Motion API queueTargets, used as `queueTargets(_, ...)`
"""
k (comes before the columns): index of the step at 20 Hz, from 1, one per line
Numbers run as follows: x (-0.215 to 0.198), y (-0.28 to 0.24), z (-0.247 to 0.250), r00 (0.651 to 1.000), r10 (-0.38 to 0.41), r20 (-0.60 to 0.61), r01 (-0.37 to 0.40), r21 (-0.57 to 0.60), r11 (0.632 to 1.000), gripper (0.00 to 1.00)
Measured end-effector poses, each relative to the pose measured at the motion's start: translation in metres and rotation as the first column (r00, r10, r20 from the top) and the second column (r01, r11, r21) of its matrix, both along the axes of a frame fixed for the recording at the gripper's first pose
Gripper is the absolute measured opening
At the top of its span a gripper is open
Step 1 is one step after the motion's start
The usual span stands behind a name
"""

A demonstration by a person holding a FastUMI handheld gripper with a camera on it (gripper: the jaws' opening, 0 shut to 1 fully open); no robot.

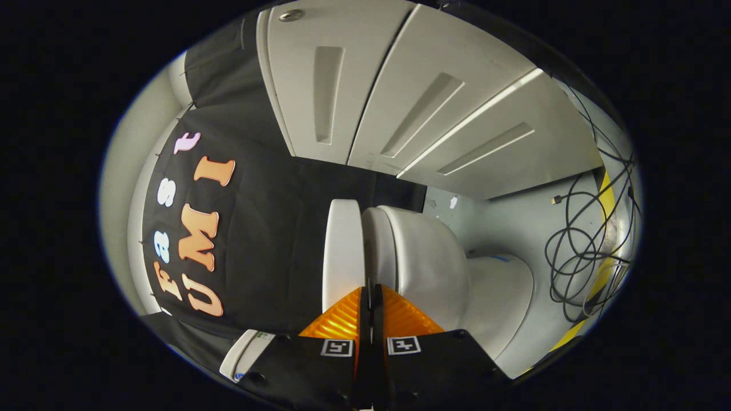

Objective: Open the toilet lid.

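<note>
Going left to right, the black cloth wall [257,228] hung at about nine o'clock from the tongs, matte and softly creased. Just beside it, at roughly eleven o'clock ahead of the fingertips, stood the toilet lid [342,251]: a smooth, glossy white slab with rounded corners, seen edge-on as a narrow band. The camera was rolled on its side, so the lid's long axis ran along the line of the fingers in this view, and its broad face was turned toward the cloth wall. A thin dark gap separated it from the toilet bowl [422,262] at one o'clock, a rounded, shiny white ceramic body that bulged away toward three o'clock and narrowed into a smooth pedestal base [502,297].

The tongs [370,294] sat with the two fingers drawn nearly together, leaving a slim slit between ribbed pads [342,319], and the tips reached the gap between lid and bowl; whether they pressed on anything could not be told.

Above, at twelve to two o'clock, pale flat cabinet doors [365,85] showed recessed, elongated handle slots. At three o'clock a tangle of thin black cables [577,251] lay looped on the pale floor [514,228], beside a yellow stripe [606,200].
</note>
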State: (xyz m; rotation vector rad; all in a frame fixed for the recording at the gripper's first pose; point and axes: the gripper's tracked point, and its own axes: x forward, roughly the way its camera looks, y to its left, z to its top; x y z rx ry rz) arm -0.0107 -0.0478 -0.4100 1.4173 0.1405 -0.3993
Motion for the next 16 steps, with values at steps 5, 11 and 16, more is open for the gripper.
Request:
queueTargets(5,0.002,-0.001,0.013,0.999,0.035,-0.029,-0.036,-0.047,0.998,0.08)
queueTargets(11,0.013,0.0,0.053,0.999,0.038,0.01,-0.037,-0.111,0.993,0.08)
queueTargets(16,0.027,0.001,0.095,0.999,0.021,0.036,-0.014,-0.193,0.981,0.08)
